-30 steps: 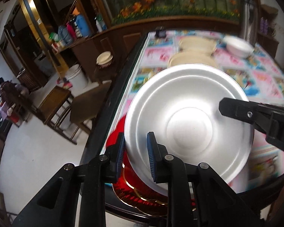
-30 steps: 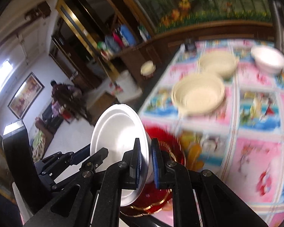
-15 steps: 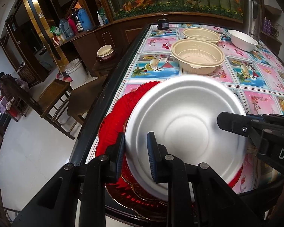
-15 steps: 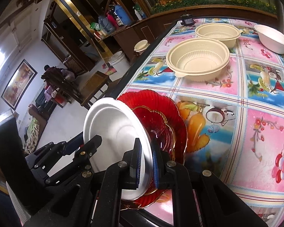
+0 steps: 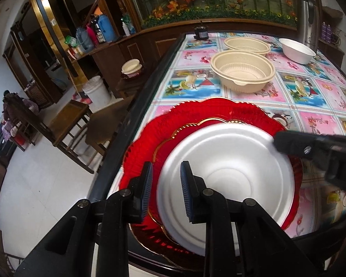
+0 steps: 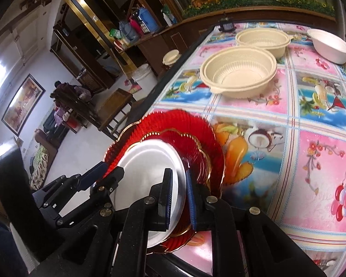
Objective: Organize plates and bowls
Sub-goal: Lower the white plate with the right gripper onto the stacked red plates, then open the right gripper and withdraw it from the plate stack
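Note:
A white foam plate [image 5: 228,170] lies low over two stacked red glass plates [image 5: 219,113] at the table's near left corner. My left gripper [image 5: 165,189] is shut on the white plate's near rim. My right gripper [image 6: 178,198] is shut on its opposite rim and shows in the left wrist view [image 5: 316,150] at the right. In the right wrist view the white plate [image 6: 147,168] sits tilted on the red plates [image 6: 196,138]. Two beige plastic bowls [image 5: 242,69] and a white bowl [image 5: 296,50] stand farther back.
The table [image 6: 311,157] has a bright pink patterned cloth and a dark edge [image 5: 136,113] on the left. A steel flask [image 5: 308,16] stands at the far right. Chairs [image 5: 73,124] and a white bucket [image 5: 96,92] stand on the floor to the left.
Both grippers have lowered the white plate from a raised, tilted hold down onto the stacked red plates. The jaws have stayed shut on its rim.

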Motion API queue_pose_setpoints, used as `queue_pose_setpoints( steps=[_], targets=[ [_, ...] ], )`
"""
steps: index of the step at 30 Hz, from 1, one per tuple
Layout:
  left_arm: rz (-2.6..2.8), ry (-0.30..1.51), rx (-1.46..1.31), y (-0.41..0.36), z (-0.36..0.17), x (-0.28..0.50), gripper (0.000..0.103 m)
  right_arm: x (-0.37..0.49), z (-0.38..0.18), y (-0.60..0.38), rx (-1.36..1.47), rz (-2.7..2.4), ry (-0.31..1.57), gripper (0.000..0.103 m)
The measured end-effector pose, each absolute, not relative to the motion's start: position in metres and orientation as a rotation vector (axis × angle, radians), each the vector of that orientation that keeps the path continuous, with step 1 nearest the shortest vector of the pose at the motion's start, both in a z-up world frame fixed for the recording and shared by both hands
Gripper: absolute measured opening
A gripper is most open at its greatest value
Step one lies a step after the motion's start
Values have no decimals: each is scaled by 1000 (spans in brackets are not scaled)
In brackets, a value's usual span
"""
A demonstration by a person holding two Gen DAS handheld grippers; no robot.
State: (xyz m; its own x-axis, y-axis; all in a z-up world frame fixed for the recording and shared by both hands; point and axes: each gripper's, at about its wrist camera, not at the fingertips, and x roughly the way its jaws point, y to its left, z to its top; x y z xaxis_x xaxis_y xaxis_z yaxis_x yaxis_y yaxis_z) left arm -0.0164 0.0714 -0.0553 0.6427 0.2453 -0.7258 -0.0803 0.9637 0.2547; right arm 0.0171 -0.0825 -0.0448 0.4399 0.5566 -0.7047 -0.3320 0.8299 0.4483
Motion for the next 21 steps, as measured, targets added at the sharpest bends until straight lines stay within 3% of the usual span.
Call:
queue_pose_setpoints(
  steps=[7,10,21],
  targets=[
    [212,781,190,71,-42,-19,43,18,-39,-108,311,545,902,23],
    [222,749,192,69,-34,-20,57,22,-40,-120,333,525,899,23],
    [208,723,214,52,-24,-17,58,30,-45,-145,376,498,898,23]
  ],
)
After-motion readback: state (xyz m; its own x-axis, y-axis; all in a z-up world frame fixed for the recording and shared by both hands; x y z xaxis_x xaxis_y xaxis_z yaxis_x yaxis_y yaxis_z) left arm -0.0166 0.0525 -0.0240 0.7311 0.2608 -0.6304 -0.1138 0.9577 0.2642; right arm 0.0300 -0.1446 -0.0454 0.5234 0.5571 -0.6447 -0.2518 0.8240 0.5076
